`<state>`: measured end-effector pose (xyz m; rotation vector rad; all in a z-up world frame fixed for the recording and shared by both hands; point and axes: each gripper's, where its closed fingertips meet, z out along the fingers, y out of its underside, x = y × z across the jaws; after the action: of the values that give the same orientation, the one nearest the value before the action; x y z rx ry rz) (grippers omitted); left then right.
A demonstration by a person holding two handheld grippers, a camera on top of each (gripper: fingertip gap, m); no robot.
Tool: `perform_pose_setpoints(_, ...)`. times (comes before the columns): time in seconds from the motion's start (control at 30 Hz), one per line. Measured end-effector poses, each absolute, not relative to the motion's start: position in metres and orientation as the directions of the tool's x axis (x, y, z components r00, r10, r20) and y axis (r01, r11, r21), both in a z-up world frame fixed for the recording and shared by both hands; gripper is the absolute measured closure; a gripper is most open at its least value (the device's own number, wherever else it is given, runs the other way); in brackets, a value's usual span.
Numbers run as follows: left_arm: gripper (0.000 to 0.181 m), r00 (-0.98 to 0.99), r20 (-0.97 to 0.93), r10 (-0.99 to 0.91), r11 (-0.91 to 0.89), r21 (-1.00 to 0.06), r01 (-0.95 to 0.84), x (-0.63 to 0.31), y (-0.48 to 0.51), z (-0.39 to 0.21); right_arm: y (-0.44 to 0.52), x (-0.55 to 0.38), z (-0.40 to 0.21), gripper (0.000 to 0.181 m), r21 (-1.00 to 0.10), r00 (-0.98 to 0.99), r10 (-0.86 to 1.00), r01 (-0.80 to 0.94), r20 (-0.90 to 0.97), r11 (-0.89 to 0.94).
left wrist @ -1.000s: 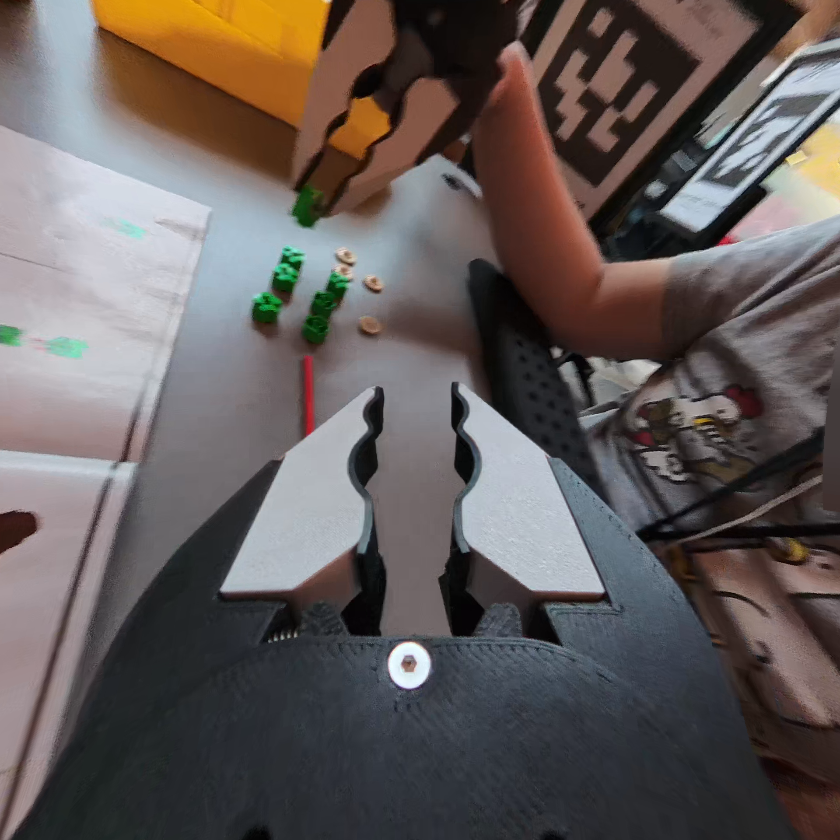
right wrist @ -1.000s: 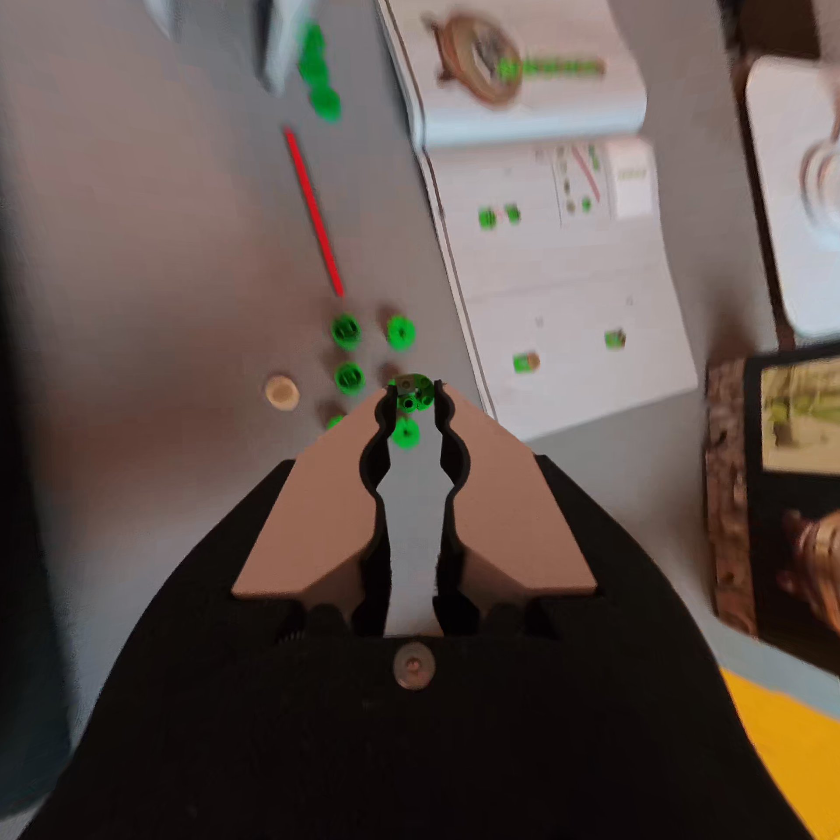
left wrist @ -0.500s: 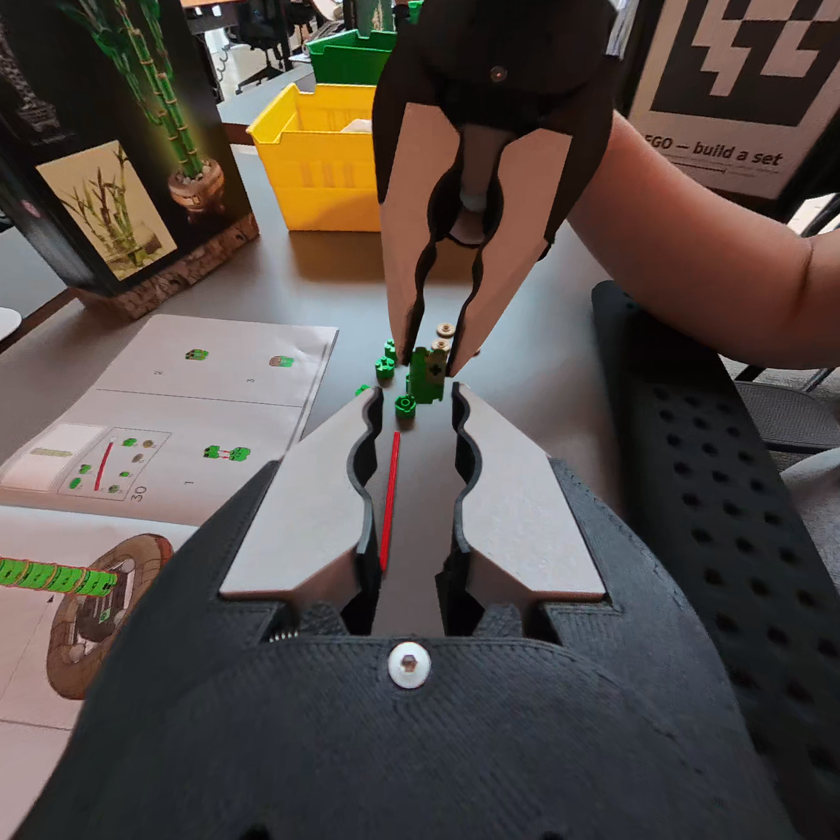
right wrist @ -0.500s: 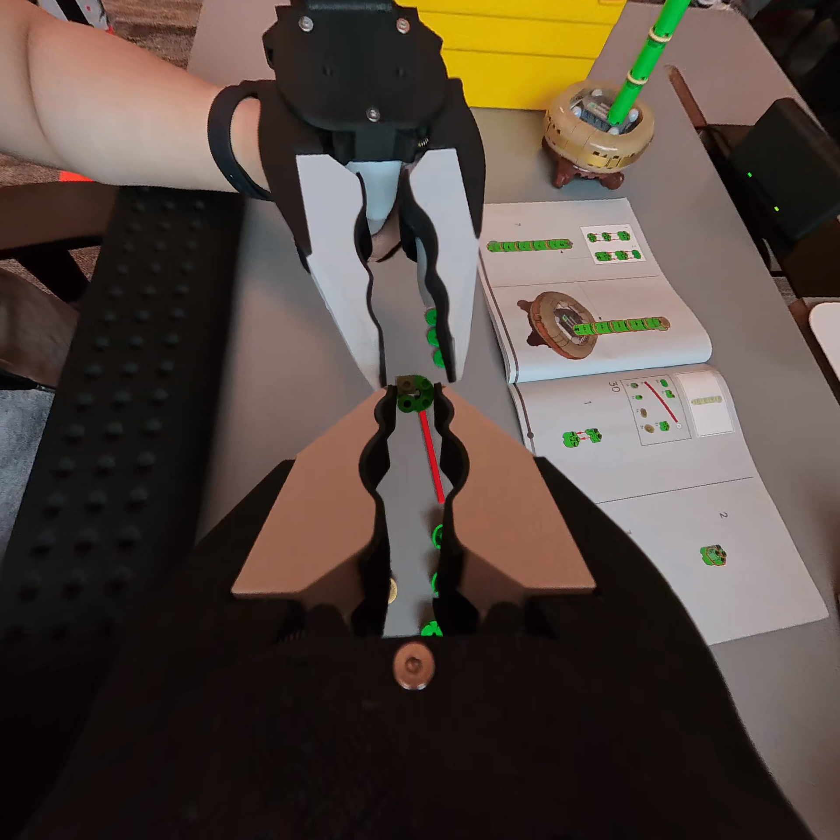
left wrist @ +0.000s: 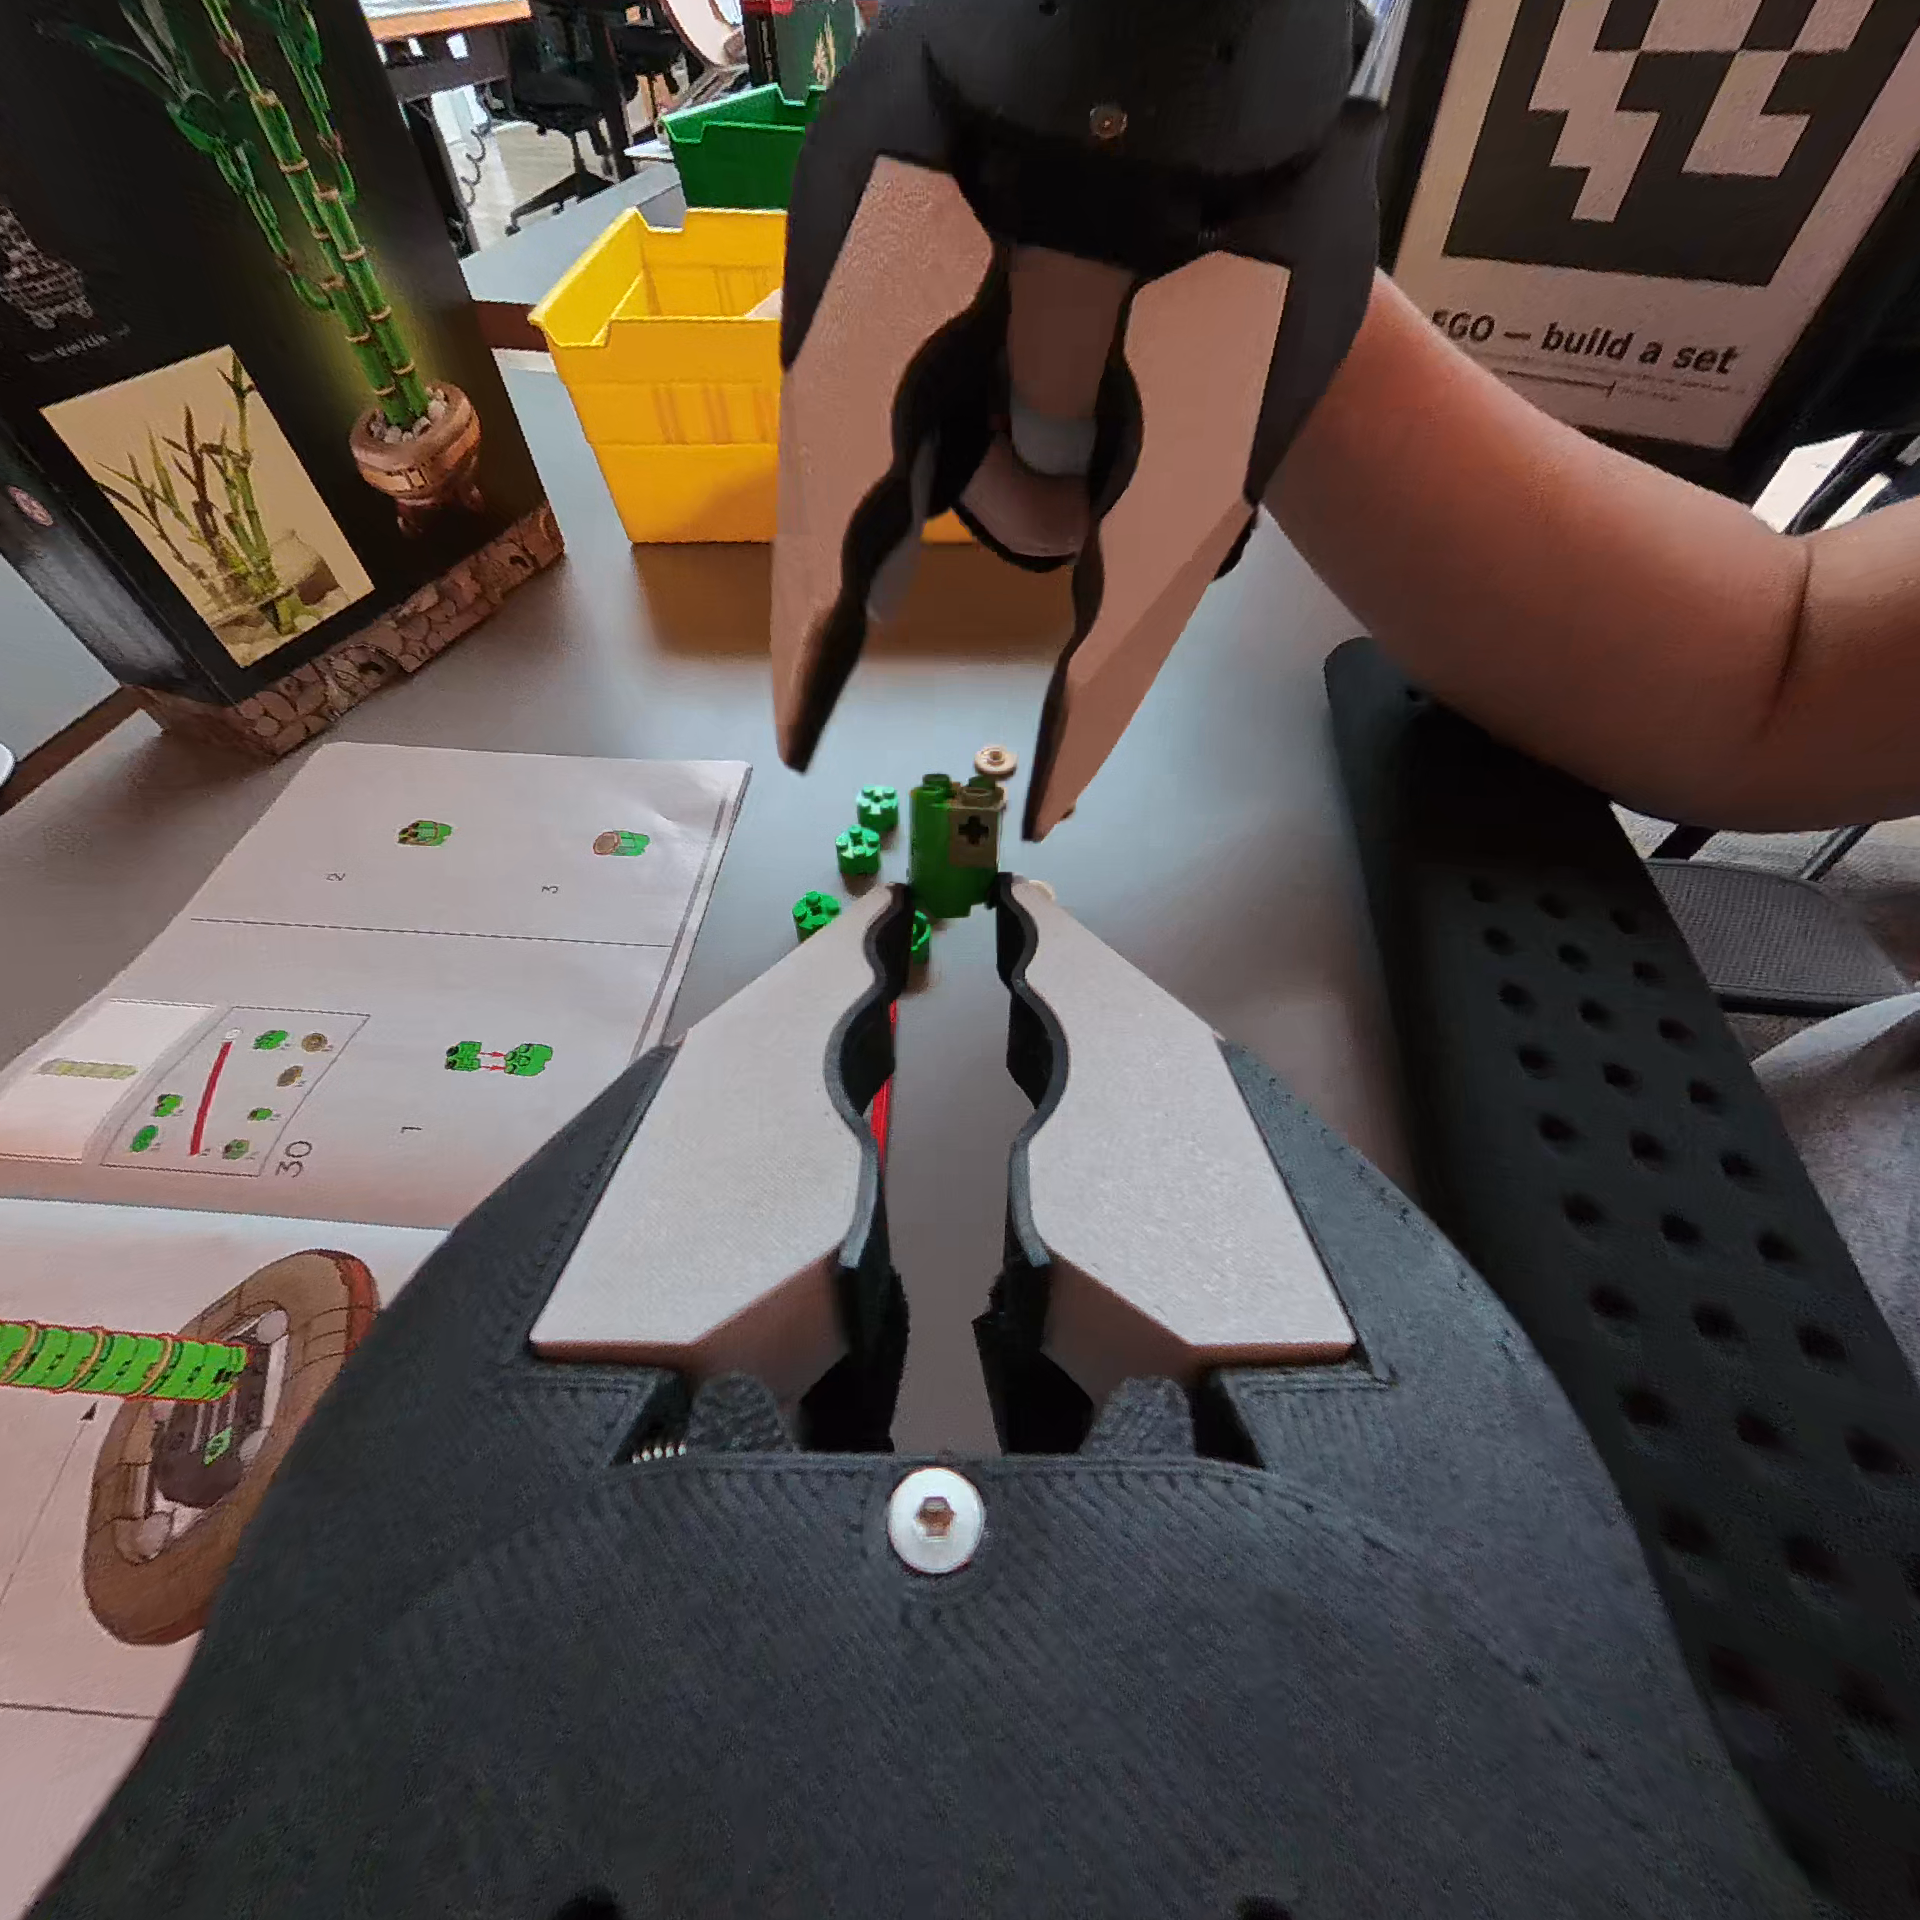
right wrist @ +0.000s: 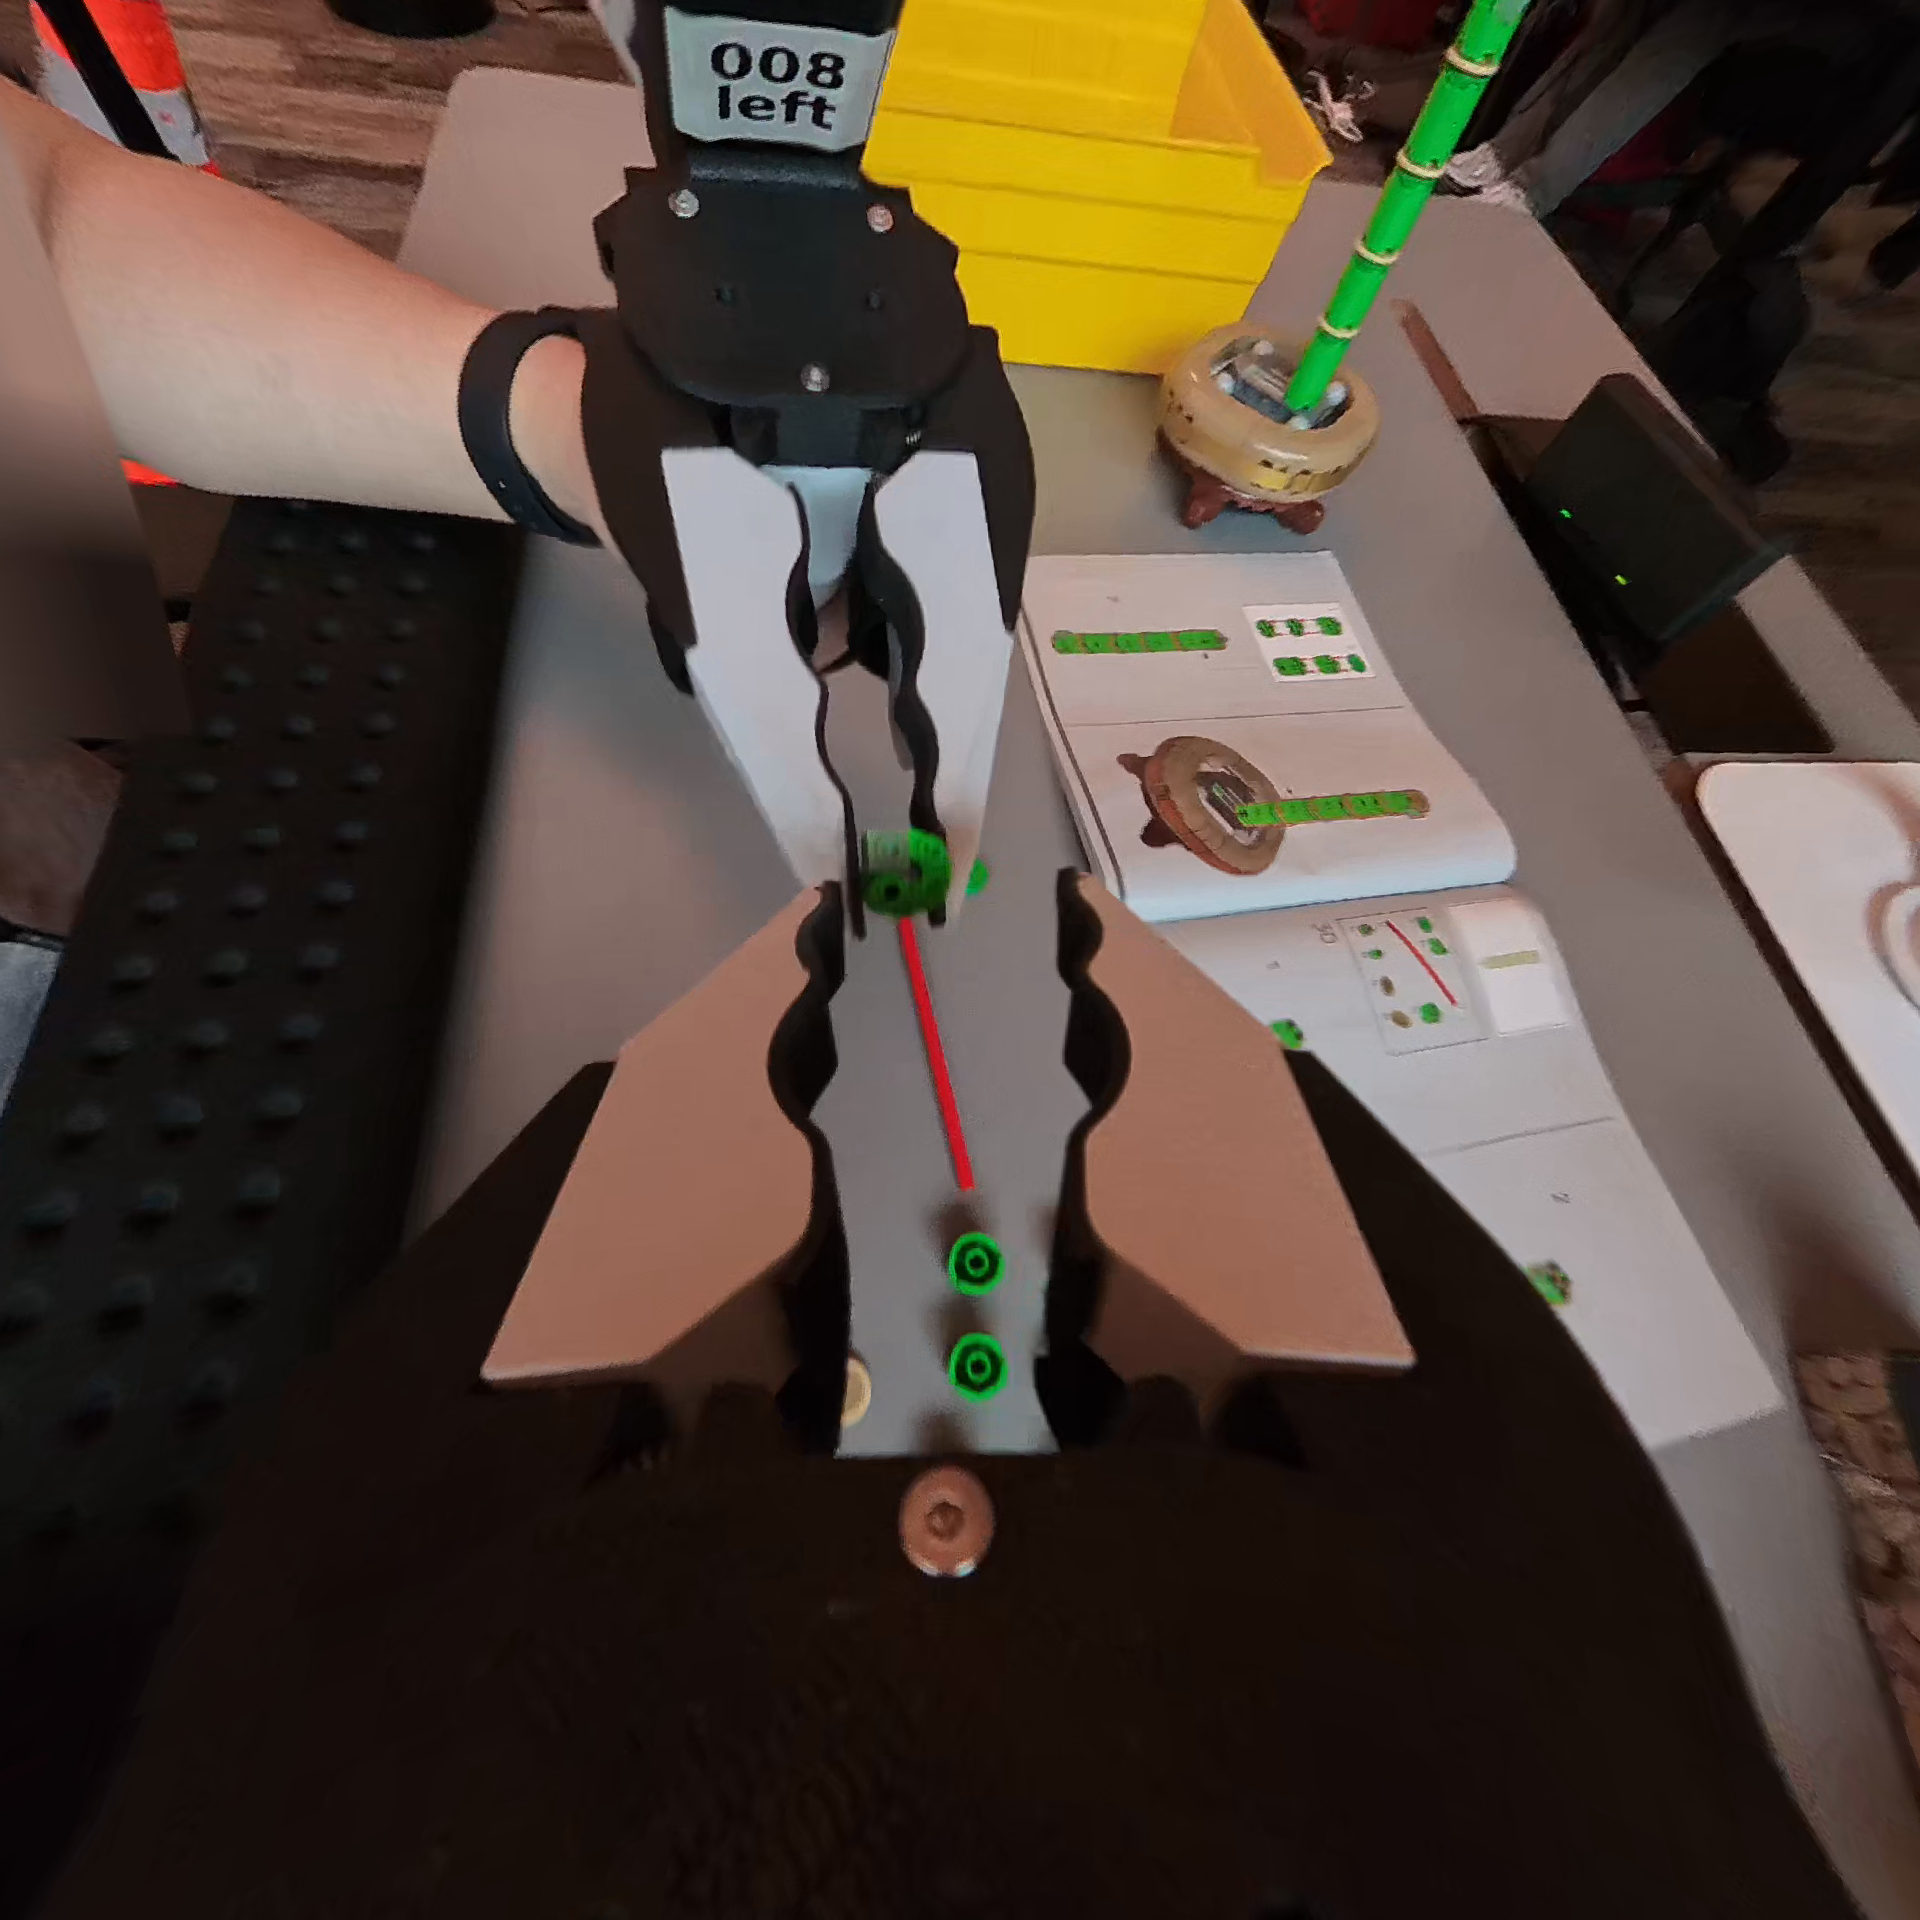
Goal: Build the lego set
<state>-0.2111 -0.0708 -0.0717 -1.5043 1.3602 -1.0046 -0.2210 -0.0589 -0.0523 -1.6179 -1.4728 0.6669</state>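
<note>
My left gripper (left wrist: 948, 899) is shut on a small green brick assembly with a tan side piece (left wrist: 954, 842), held upright just above the grey table (left wrist: 1143, 935). The right wrist view shows the same green assembly (right wrist: 902, 871) pinched between the left gripper's fingertips (right wrist: 858, 894). My right gripper (right wrist: 948, 891) is open, its fingers spread to either side of the assembly and not touching it. In the left wrist view it (left wrist: 920, 790) hangs open above the assembly. A red axle (right wrist: 935, 1049) lies on the table below.
Loose green round bricks (left wrist: 857, 847) and a tan round plate (left wrist: 994, 761) lie nearby. An open instruction booklet (left wrist: 416, 935) lies to one side. Farther off are a yellow bin (left wrist: 675, 395), the set's box (left wrist: 208, 364) and a pot model with a green stalk (right wrist: 1268, 426). Only a small space, under 4 cm, lies between the two pairs of fingers. My left tips are roughly 10 centimeters from the red axle (right wrist: 935, 1049).
The right gripper carried the green assembly to the left gripper. The left gripper shut on it, and the right gripper then opened and let go.
</note>
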Motion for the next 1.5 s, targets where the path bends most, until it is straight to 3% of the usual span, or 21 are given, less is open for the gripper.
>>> perform_pose_setpoints(0.07,0.167,0.09,0.046,-0.995,-0.071,-0.954,-0.292,-0.213,-0.069,-0.068,-0.063,-0.204,-0.051,0.142,-0.829,0.187,0.971,0.559,0.147,0.018)
perform_pose_setpoints(0.13,0.167,0.108,0.044,-0.993,-0.074,-0.954,-0.291,-0.216,-0.064,-0.068,-0.067,-0.18,-0.063,0.156,-0.794,0.232,0.965,0.606,0.125,-0.043)
perform_pose_setpoints(0.27,0.167,0.134,0.023,-0.991,-0.063,-0.952,-0.298,-0.221,-0.057,-0.069,-0.083,-0.134,-0.132,0.155,-0.584,0.286,0.955,0.79,0.082,-0.186)
perform_pose_setpoints(0.4,0.167,0.134,0.024,-0.991,-0.063,-0.952,-0.299,-0.221,-0.057,-0.069,-0.092,-0.132,-0.159,0.155,-0.518,0.265,0.961,0.834,0.08,-0.187)
perform_pose_setpoints(0.87,0.167,0.12,0.006,-0.993,-0.044,-0.947,-0.318,-0.219,-0.06,-0.073,-0.086,-0.132,-0.174,0.166,-0.474,0.331,0.943,0.836,0.031,-0.278)
perform_pose_setpoints(0.97,0.167,0.107,-0.009,-0.994,-0.024,-0.953,-0.301,-0.218,-0.063,-0.069,-0.083,-0.138,-0.161,0.167,-0.525,0.326,0.944,0.812,0.047,-0.254)
perform_pose_setpoints(1.1,0.167,0.082,-0.019,-0.996,-0.004,-0.961,-0.277,-0.216,-0.068,-0.066,-0.073,-0.178,-0.066,0.168,-0.822,0.331,0.94,0.557,0.086,-0.121)
perform_pose_setpoints(1.17,0.167,0.065,0.0,-0.998,-0.017,-0.962,-0.271,-0.214,-0.07,-0.066,-0.078,-0.198,-0.023,0.167,-0.901,0.291,0.954,0.429,0.067,-0.067)
perform_pose_setpoints(1.5,0.167,0.062,-0.015,-0.998,-0.003,-0.959,-0.283,-0.214,-0.07,-0.067,-0.065,-0.226,-0.04,0.167,-0.842,0.255,0.967,0.519,-0.01,-0.146)
